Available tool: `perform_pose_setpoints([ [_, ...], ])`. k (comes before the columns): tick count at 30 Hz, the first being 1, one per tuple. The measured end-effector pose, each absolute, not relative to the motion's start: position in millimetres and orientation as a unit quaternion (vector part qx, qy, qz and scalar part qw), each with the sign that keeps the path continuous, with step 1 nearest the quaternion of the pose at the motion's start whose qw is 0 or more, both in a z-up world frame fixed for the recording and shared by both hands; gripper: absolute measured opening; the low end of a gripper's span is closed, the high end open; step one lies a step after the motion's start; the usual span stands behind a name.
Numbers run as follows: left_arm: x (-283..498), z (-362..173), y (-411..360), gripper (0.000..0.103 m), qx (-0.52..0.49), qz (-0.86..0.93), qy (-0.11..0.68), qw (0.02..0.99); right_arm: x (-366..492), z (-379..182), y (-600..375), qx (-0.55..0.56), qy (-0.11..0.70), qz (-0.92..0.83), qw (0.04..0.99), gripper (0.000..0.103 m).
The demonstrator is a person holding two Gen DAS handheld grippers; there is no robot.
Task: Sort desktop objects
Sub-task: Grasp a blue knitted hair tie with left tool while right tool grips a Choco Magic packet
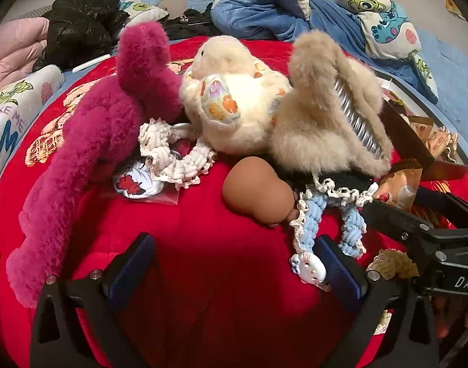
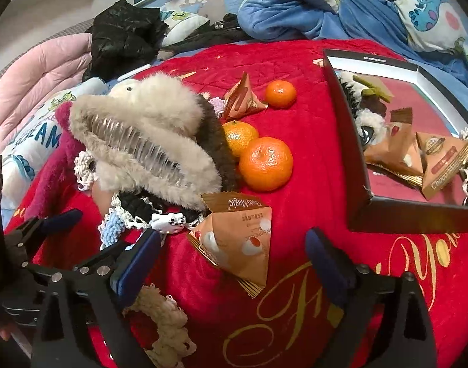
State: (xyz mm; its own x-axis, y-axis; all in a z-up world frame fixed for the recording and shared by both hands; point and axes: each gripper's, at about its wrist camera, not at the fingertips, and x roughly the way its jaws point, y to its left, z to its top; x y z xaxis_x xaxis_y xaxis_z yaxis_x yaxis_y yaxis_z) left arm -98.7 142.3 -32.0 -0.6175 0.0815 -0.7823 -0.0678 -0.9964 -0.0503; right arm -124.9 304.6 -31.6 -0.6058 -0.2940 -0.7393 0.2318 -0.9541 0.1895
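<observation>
The left hand-held gripper (image 1: 232, 271) stands wide at the bottom of its view, with only the red blanket (image 1: 203, 220) between its blue pads. Its right pad touches a small white cat-face clip (image 1: 309, 268) fixed to a blue crocheted scrunchie (image 1: 313, 211). Above, in the middle of the frame, lie a brown gourd-shaped toy (image 1: 258, 194), a beige furry claw clip (image 1: 332, 116) with metal teeth, a cream plush toy (image 1: 230, 98) and, at left, a magenta furry piece (image 1: 105, 135). A cream crocheted scrunchie (image 1: 175, 153) lies between the magenta piece and the plush.

The right hand-held gripper (image 2: 230, 263) is also wide open, and a triangular Choco Magic snack packet (image 2: 240, 239) lies on the blanket between its pads, untouched by either. Three mandarins (image 2: 266, 164) sit in the centre of that view, beside another triangular packet (image 2: 243, 98). At upper right a black open box (image 2: 356, 141) holds more snack packets (image 2: 442, 165).
</observation>
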Motion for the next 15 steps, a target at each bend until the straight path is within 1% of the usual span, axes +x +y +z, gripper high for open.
perform_pose_setpoints([
  [3, -100.4, -32.0, 142.1, 0.103, -0.434, 0.9, -0.008, 0.042, -124.6, -31.2, 304.3, 0.419, -0.038, -0.895, 0.146, 0.094],
  [4, -101.9, -32.9, 137.9, 0.103, -0.433, 0.9, -0.01, 0.043, -124.2, -31.1, 304.6, 0.418, -0.036, -0.897, 0.139, 0.081],
  [5, -101.9, -32.4, 138.6, 0.103, -0.434, 0.9, -0.01, 0.043, -123.3, -31.1, 305.7, 0.418, -0.031, -0.899, 0.123, 0.064],
  [6, -100.1, -31.4, 140.8, 0.101, -0.433, 0.9, -0.009, 0.043, -122.5, -31.0, 307.7, 0.417, -0.029, -0.902, 0.105, 0.057],
  [7, -99.4, -32.4, 139.3, 0.097, -0.43, 0.902, -0.007, 0.043, -121.6, -31.1, 308.9, 0.417, -0.031, -0.903, 0.101, 0.048],
  [8, -96.9, -30.4, 142.0, 0.094, -0.424, 0.904, -0.003, 0.044, -121.6, -31.1, 310.4, 0.418, -0.034, -0.902, 0.102, 0.045],
  [10, -93.2, -27.3, 145.8, 0.079, -0.416, 0.908, 0.002, 0.047, -121.6, -31.1, 311.6, 0.419, -0.037, -0.901, 0.102, 0.042],
  [11, -90.2, -25.6, 146.6, 0.076, -0.412, 0.91, 0.004, 0.049, -121.1, -31.0, 311.0, 0.419, -0.034, -0.902, 0.1, 0.042],
  [12, -86.6, -24.8, 149.0, 0.066, -0.408, 0.912, 0.007, 0.05, -120.2, -30.8, 308.5, 0.418, -0.026, -0.903, 0.096, 0.042],
  [13, -84.9, -24.7, 151.3, 0.05, -0.403, 0.914, 0.008, 0.049, -120.0, -30.8, 306.4, 0.418, -0.02, -0.903, 0.094, 0.042],
  [15, -83.1, -23.3, 150.4, 0.037, -0.397, 0.917, 0.005, 0.039, -119.1, -30.3, 303.3, 0.417, -0.006, -0.905, 0.09, 0.042],
])
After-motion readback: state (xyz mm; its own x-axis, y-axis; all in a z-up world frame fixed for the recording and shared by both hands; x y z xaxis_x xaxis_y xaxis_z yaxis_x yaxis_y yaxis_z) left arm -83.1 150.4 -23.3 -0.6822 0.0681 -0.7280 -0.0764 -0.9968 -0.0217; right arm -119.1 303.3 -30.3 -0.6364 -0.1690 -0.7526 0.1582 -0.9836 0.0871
